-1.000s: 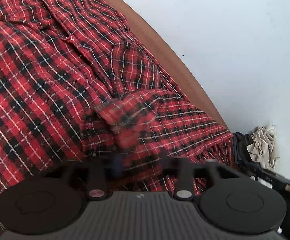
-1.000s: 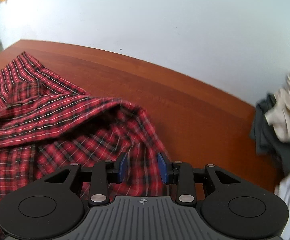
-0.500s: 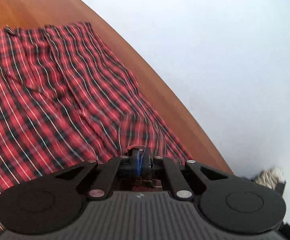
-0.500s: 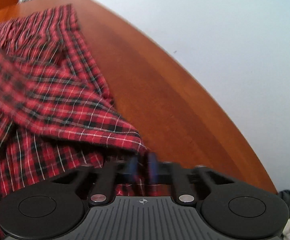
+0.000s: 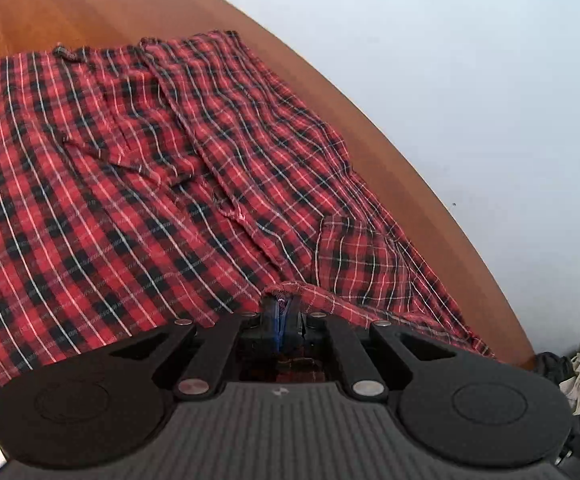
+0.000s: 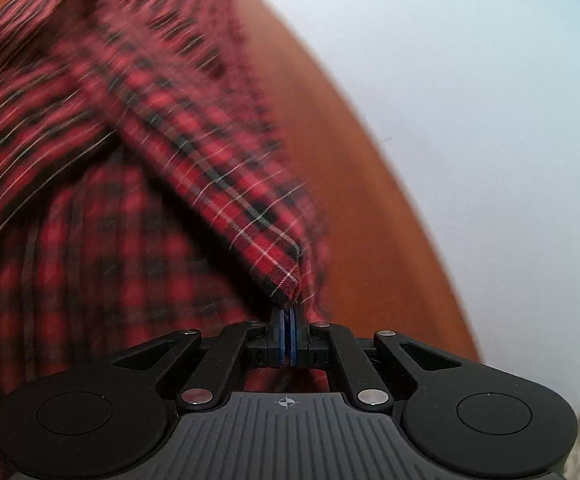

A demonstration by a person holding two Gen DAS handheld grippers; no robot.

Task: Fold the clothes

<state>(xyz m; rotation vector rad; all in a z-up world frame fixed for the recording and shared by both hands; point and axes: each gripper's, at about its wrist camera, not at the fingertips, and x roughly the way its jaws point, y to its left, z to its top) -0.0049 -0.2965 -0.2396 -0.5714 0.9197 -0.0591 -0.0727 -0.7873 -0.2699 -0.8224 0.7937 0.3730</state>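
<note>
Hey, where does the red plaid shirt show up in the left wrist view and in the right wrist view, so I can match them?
Left wrist: the red plaid shirt fills the left and centre, spread on the wooden table, hem pinched in the left gripper.
Right wrist: the shirt fills the left, blurred, a corner clamped in the right gripper.
Shared landmark: the table's curved edge against the white wall.
</note>
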